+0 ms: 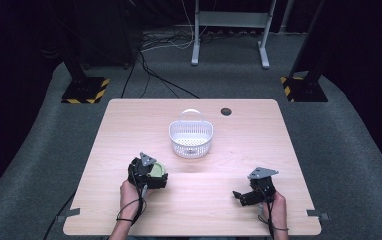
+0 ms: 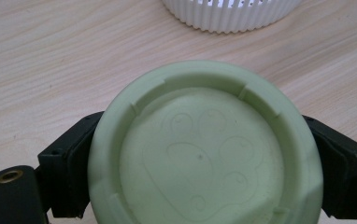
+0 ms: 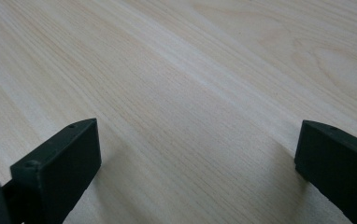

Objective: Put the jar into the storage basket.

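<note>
High view: you sit at six o'clock of a pale wooden table (image 1: 129,130). Your left gripper (image 1: 148,172) is at about seven o'clock, its jaws clamped across a pale green round dish (image 1: 157,170). A white perforated basket (image 1: 191,137) with an upright handle stands near the table's centre, towards one o'clock from that gripper and apart from it. Your right gripper (image 1: 242,196) is at about five o'clock, jaws spread wide with nothing between them.

In the left gripper view, the green dish (image 2: 200,154) faces the camera with its recessed underside, a paw print moulded into it, one jaw pressing each side of the rim. The basket's ribbed wall (image 2: 228,16) is at twelve o'clock, close ahead.

In the right gripper view, bare wood (image 3: 190,93) lies between the parted jaws.

The dish looks like light, stiff, smooth plastic, probably not fragile but liable to slip on its curved wall. Gripping straight across the widest part of the rim, as you do now, seems safest.
</note>
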The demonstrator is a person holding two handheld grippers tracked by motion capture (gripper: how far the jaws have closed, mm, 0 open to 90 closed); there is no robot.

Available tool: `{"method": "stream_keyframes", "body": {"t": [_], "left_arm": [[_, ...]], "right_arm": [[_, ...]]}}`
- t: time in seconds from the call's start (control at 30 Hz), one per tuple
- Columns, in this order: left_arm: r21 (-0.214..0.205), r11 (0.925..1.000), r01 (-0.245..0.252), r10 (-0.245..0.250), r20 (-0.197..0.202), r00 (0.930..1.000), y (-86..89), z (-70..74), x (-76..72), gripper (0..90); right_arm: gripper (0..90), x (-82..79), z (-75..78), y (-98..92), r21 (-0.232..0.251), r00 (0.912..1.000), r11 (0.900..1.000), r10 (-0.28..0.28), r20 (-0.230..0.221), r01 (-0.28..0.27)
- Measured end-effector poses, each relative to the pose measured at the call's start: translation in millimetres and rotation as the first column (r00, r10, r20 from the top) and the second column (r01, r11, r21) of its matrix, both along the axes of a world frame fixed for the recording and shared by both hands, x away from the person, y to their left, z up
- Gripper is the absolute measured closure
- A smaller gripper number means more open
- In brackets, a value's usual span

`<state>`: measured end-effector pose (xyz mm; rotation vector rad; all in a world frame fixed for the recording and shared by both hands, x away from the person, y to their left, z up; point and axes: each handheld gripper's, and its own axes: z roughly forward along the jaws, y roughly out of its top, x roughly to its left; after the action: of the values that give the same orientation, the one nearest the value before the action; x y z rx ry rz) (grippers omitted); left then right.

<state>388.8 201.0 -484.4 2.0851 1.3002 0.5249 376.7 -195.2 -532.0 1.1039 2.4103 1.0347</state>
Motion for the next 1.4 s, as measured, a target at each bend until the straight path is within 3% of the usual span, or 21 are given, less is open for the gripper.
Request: {"method": "stream_keyframes", "body": {"t": [0.63, 1.4], "left_arm": [[-0.015, 0.9998, 0.013, -0.013, -0.011, 0.9999, 0.5, 9.1, 0.8, 11.7], [-0.048, 0.9982, 0.036, -0.034, 0.053, 0.9980, -8.2, 42.7, 6.8, 11.7]], "right_arm": [[0.0, -0.1, 0.0, 0.3, -0.003, 1.0000, 1.0000, 0.000, 0.001, 0.000], [0.0, -0.4, -0.1, 1.2, -0.013, 1.0000, 0.9999, 0.000, 0.004, 0.000]]}}
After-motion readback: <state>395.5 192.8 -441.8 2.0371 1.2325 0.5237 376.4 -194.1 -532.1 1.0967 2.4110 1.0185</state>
